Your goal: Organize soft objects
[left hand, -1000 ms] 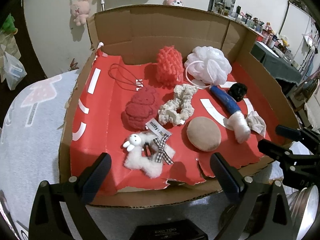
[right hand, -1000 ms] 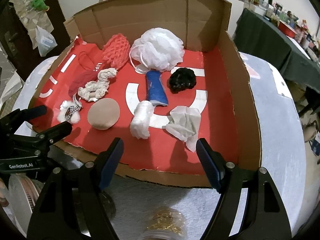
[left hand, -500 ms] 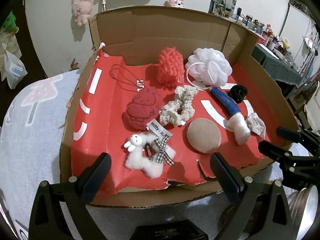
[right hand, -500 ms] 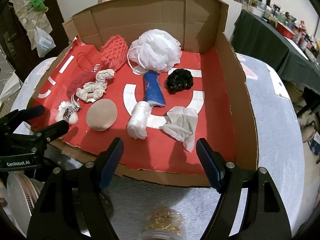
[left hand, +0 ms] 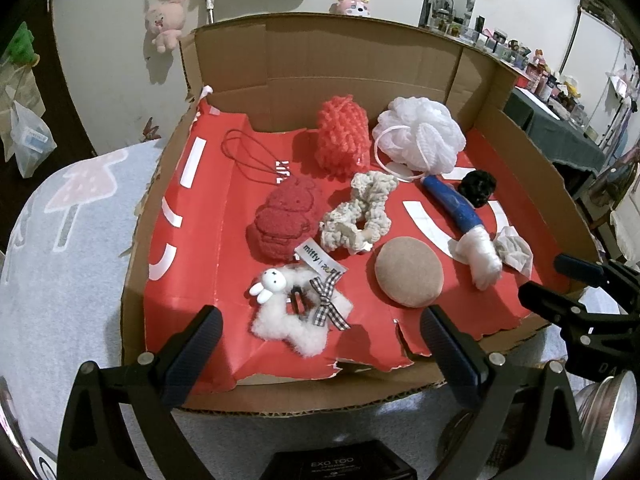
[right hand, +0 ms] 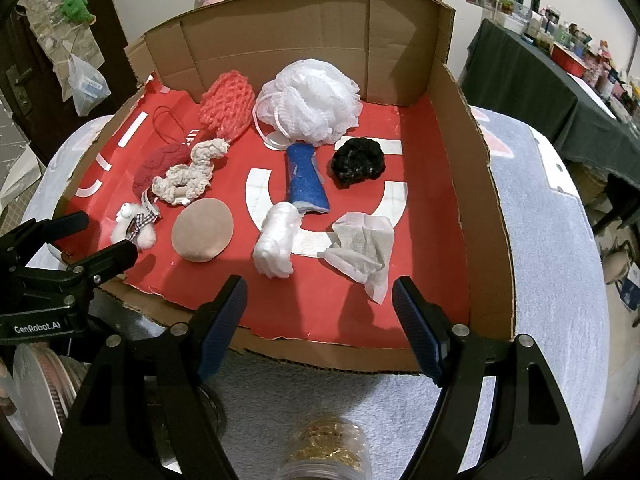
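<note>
Cardboard box [left hand: 360,60] holds ten soft items, one each: white loofah [left hand: 420,136] at 12 o'clock, tan pad [left hand: 408,272] centre. Left tool [left hand: 320,340], right tool [right hand: 320,312]: both agape, empty.

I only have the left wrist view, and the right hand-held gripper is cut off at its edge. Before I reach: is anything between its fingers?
Observer: No. In the right wrist view the right hand-held gripper stands open and empty, above the cardboard box's near edge.
Operator: What lies closest ahead of it?
Observer: The crumpled white tissue, in full sight there, and the white wrapped roll beside it.
Operator: Anything below it, outside the box?
Observer: A clear container of gold-coloured pieces on the pale cloth.
</note>
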Motion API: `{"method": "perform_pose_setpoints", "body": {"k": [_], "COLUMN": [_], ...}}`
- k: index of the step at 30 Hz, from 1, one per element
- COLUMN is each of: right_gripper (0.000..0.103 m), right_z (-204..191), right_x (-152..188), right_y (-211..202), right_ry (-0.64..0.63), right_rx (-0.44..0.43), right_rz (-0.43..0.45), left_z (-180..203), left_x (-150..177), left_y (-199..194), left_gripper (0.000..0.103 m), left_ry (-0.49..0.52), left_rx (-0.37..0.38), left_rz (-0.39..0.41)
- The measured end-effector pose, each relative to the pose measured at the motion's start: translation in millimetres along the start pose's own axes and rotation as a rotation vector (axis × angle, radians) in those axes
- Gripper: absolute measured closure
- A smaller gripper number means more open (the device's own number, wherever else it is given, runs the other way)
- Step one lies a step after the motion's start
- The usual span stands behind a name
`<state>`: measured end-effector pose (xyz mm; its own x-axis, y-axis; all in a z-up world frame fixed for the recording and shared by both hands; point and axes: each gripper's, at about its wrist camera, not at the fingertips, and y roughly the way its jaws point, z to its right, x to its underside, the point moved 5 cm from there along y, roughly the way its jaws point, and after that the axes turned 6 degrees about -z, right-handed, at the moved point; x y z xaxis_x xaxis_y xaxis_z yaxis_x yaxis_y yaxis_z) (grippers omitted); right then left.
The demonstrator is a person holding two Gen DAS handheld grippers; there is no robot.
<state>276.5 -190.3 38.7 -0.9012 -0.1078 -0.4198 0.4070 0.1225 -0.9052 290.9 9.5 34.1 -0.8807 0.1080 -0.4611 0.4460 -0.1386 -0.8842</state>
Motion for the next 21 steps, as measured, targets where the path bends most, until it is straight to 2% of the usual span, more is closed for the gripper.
{"method": "perform_pose_setpoints", "body": {"k": [21], "right_gripper": [0.029], "right_z": [0.4], "right_x": [0.2], "right_y": [-0.1], "right_ry": [0.001], "right_rx": [0.003], "right_rz": [0.004], "left_z": [0.1], "left_x": [0.5], "left_y": [-0.4], "left_gripper": [0.002], "left_ry": [0.001], "left_rx": [-0.004], "left_rz": [0.005]}}
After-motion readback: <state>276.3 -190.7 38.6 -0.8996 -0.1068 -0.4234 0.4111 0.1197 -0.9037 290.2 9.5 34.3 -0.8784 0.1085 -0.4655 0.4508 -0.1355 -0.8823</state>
